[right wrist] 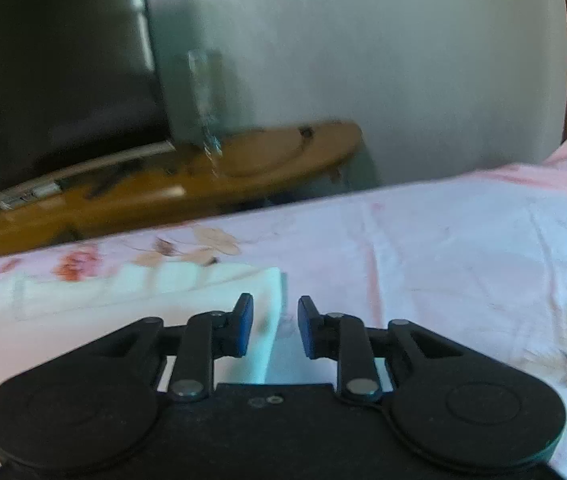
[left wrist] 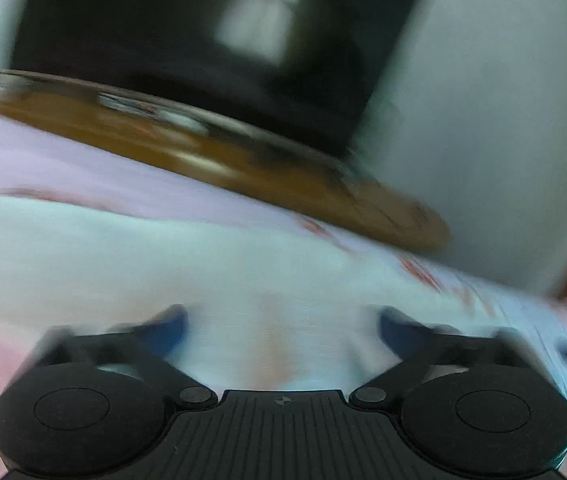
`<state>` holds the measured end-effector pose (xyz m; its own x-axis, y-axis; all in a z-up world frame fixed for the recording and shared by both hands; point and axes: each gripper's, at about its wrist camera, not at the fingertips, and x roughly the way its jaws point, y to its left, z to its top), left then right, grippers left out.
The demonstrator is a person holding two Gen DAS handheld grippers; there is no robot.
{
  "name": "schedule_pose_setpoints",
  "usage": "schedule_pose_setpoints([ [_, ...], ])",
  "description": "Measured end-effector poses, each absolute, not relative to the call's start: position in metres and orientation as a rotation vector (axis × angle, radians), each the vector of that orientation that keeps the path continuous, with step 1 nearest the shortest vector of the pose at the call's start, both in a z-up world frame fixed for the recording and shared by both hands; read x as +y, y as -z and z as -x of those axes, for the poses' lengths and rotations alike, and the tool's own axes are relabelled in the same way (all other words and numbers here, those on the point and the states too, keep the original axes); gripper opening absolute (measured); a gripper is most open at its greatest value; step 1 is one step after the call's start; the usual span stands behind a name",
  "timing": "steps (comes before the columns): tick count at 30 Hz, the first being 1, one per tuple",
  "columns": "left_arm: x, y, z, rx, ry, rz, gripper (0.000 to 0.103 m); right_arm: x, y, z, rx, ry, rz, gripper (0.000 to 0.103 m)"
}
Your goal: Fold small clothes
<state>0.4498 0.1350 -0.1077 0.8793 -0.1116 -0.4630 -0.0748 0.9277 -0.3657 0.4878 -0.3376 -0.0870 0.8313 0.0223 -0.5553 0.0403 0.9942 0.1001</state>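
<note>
A pale white-mint small garment (right wrist: 187, 296) lies flat on the pink floral bedsheet (right wrist: 463, 248). My right gripper (right wrist: 274, 326) hovers low over the garment's right edge, its jaws partly open with a narrow gap and nothing between them. In the blurred left wrist view, my left gripper (left wrist: 281, 326) is wide open just above the same pale garment (left wrist: 203, 264), with nothing in it.
A wooden table (right wrist: 243, 168) stands beyond the bed's far edge, with a dark screen (right wrist: 55, 80) on it against a white wall (right wrist: 403, 60). The table (left wrist: 291, 176) and the dark screen (left wrist: 163, 32) also show in the left wrist view.
</note>
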Motion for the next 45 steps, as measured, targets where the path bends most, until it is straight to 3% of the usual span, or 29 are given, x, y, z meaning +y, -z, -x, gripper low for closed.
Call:
schedule_pose_setpoints([
  [5, 0.245, 0.117, -0.384, 0.513, -0.197, 0.538, 0.100, -0.358, 0.117, -0.430, 0.639, -0.003, -0.081, 0.033],
  [6, 0.270, 0.123, -0.375, 0.500, -0.237, 0.619, 0.081, -0.364, 0.125, -0.422, 0.657, 0.013, -0.097, 0.033],
  [8, 0.310, 0.132, -0.364, 0.465, -0.281, 0.781, 0.060, -0.372, 0.133, -0.410, 0.668, 0.032, -0.161, 0.033],
  [11, 0.349, 0.147, -0.366, 0.415, -0.326, 0.967, 0.047, -0.368, 0.137, -0.405, 0.670, 0.041, -0.197, 0.035],
  [20, 0.388, 0.167, -0.395, 0.260, -0.450, 1.177, 0.046, -0.347, 0.133, -0.426, 0.671, -0.026, -0.229, 0.036],
  [22, 0.386, 0.167, -0.406, 0.302, -0.474, 1.123, 0.036, -0.343, 0.136, -0.435, 0.673, -0.029, -0.229, 0.036],
  [25, 0.389, 0.167, -0.421, 0.368, -0.540, 1.037, 0.005, -0.343, 0.145, -0.451, 0.672, 0.013, -0.226, 0.035],
  [29, 0.385, 0.150, -0.433, 0.363, -0.504, 0.923, 0.003, -0.368, 0.137, -0.454, 0.672, 0.053, -0.288, 0.035],
  [34, 0.318, 0.102, -0.476, 0.352, -0.263, 0.708, 0.003, -0.387, 0.130, -0.444, 0.683, 0.095, -0.292, 0.035],
  [38, 0.209, 0.076, -0.520, 0.437, -0.011, 0.503, 0.003, -0.393, 0.121, -0.427, 0.680, 0.132, -0.323, 0.035],
  [45, 0.006, 0.109, -0.571, 0.636, 0.263, 0.227, 0.003, -0.394, 0.111, -0.417, 0.667, 0.145, -0.349, 0.037],
])
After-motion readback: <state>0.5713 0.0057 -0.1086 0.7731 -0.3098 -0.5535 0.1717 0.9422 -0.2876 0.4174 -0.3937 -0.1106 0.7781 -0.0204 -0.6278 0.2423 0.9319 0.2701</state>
